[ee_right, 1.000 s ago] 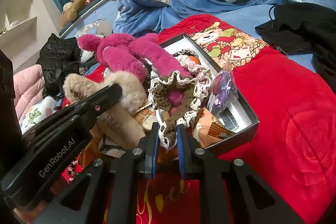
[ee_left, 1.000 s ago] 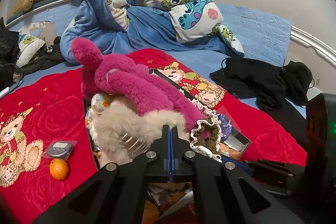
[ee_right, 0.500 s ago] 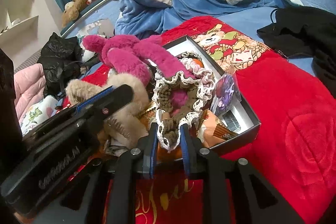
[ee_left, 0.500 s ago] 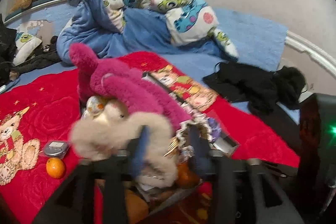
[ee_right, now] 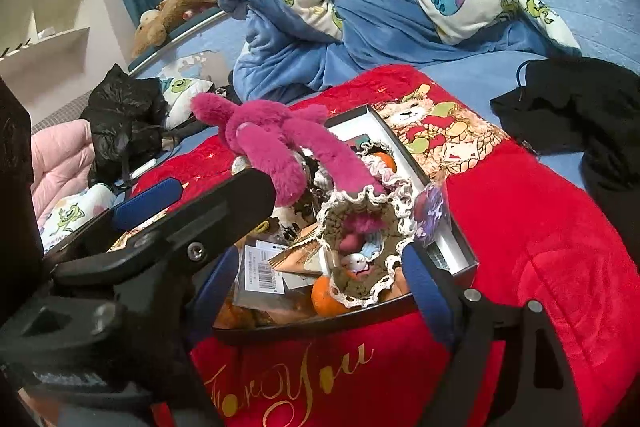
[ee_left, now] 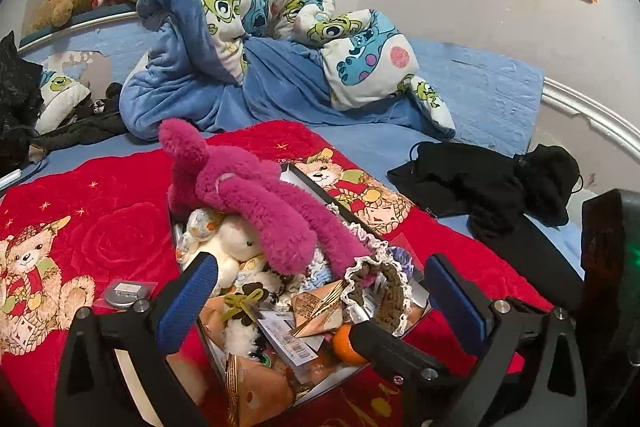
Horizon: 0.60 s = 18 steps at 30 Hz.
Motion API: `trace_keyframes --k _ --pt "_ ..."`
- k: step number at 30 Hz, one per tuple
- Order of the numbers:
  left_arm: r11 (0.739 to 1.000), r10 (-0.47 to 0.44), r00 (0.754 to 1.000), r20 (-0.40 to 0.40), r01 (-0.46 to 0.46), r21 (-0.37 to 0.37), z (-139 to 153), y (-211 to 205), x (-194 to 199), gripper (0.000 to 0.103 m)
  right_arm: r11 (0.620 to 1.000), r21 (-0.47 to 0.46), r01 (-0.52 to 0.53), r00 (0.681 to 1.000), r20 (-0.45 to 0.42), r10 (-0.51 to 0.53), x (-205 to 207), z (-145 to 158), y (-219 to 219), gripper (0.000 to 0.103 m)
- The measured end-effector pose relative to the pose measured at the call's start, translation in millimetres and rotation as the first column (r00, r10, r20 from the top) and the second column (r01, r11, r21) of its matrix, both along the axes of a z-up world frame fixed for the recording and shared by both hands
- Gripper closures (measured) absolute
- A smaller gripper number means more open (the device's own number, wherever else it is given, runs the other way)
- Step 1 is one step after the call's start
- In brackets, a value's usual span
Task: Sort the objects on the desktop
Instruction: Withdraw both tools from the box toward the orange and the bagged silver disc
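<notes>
A black box [ee_right: 462, 249] on a red blanket [ee_right: 540, 227] holds a magenta plush [ee_left: 260, 203], a white plush [ee_left: 234, 247], a brown crochet pouch with lace rim [ee_right: 364, 227], an orange [ee_left: 348, 345], snack packets and tags. My left gripper [ee_left: 320, 303] is open and empty, its blue-padded fingers [ee_left: 188, 301] spread above the box. My right gripper [ee_right: 320, 279] is open, its fingers either side of the pouch, which rests in the box. The left gripper's arm [ee_right: 180, 227] crosses the right wrist view.
A round silver item in a clear bag [ee_left: 124, 293] lies on the blanket left of the box. Black clothes [ee_left: 492, 187] lie to the right, a blue cartoon quilt [ee_left: 260, 47] behind. A black bag [ee_right: 120, 119] and pink jacket [ee_right: 60, 155] are far left.
Both grippers opened. The left one let go of the furry beige plush, which is no longer in front of it. The right one released the crochet pouch into the box.
</notes>
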<state>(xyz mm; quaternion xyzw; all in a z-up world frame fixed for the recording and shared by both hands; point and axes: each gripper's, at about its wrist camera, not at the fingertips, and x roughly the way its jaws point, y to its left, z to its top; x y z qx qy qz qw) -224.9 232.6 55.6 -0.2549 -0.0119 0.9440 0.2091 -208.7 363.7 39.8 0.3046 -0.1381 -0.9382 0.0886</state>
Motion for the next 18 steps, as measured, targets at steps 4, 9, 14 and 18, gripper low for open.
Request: trace_keyframes --k 4,9,14,18 --pt "1.0 0.0 1.0 0.009 0.0 0.007 -1.1 -0.3 -2.3 0.0 1.0 0.008 0.006 1.0 0.006 -0.006 0.1 -1.3 -0.3 0.02" --pt "1.0 -0.003 1.0 0.014 0.003 0.013 -1.4 0.2 -2.1 0.0 1.0 0.005 0.011 1.0 0.007 -0.011 -0.8 -2.0 1.0 0.02" --pt "1.0 0.005 1.0 0.008 -0.005 0.016 0.0 -0.8 -0.9 0.0 1.0 0.004 0.013 1.0 0.007 -0.013 0.1 -1.6 1.3 0.02" --pt "0.999 0.015 1.0 0.004 -0.015 0.031 5.7 -6.0 1.8 0.0 1.0 0.003 0.019 1.0 -0.006 -0.019 2.6 1.1 2.0 0.02"
